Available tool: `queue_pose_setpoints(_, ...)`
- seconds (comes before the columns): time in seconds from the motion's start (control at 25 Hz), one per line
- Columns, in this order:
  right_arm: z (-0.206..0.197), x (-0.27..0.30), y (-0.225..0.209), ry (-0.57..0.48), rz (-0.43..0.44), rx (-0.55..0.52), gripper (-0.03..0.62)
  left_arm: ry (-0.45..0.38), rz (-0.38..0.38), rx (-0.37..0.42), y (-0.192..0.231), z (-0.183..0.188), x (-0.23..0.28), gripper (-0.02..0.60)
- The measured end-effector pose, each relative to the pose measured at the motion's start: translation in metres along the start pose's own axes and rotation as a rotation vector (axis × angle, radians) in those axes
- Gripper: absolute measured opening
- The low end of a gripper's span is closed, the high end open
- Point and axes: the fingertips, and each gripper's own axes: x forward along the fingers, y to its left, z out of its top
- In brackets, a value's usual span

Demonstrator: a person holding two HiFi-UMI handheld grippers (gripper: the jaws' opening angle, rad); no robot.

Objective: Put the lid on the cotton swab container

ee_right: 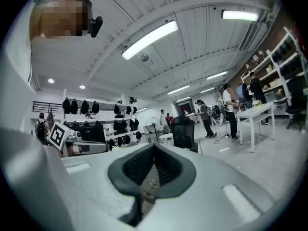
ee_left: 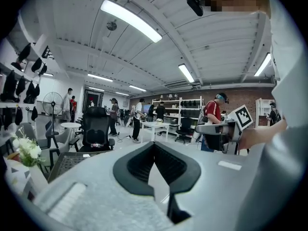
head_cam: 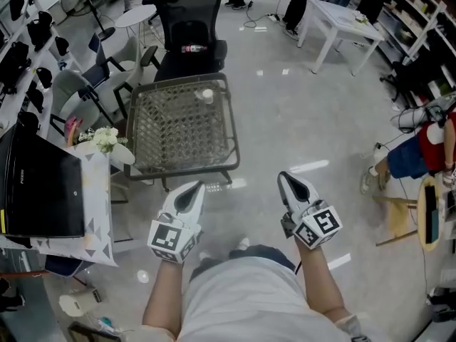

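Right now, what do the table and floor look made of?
Table: open woven lattice you can see through, likely rattan or wire, in a dark matt frame. Floor: hard, glossy grey, perhaps epoxy or polished tile, going by the lamp reflections.

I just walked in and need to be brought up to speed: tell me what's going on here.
A person stands holding the left gripper and the right gripper out in front, roughly level. Both have their jaws together with nothing between them. Ahead is a woven table with a small white container near its far edge. It is too small to tell whether its lid is on. Neither gripper is near it, so the lid work has not begun.
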Motion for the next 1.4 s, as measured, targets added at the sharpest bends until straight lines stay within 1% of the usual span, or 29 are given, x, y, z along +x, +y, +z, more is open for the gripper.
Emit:
queue_pose_setpoints(0.2,0.002,0.009,-0.027,0.003,0.044,-0.01,0.003,0.006,0.039,0.008,-0.005,-0.001,0.028,0.008)
queue_pose_setpoints(0.36,0.0,0.016,-0.049,0.014,0.049,0.005,0.003,0.025,0.053,-0.001,-0.005,-0.002,0.047,0.008)
queue_pose_setpoints(0.64,-0.012,0.042,-0.067,0.045,0.055,0.018,0.003,0.038,0.058,0.003,0.016,-0.006,0.077,0.008)
queue_pose_setpoints(0.84,-0.015,0.082,-0.073,0.062,0.058,0.01,0.003,0.038,0.052,-0.001,0.051,-0.007,0.098,0.008)
queue_pose_setpoints(1.08,-0.01,0.144,-0.084,0.079,0.039,0.013,0.003,0.055,0.046,-0.009,0.108,-0.005,0.128,0.008)
queue_pose_setpoints(1.24,-0.011,0.19,-0.088,0.097,0.022,0.021,0.003,0.074,0.025,-0.022,0.148,-0.005,0.148,0.008)
queue_pose_setpoints(1.4,-0.014,0.232,-0.089,0.114,0.007,0.024,0.003,0.089,-0.013,-0.045,0.185,-0.006,0.169,0.008)
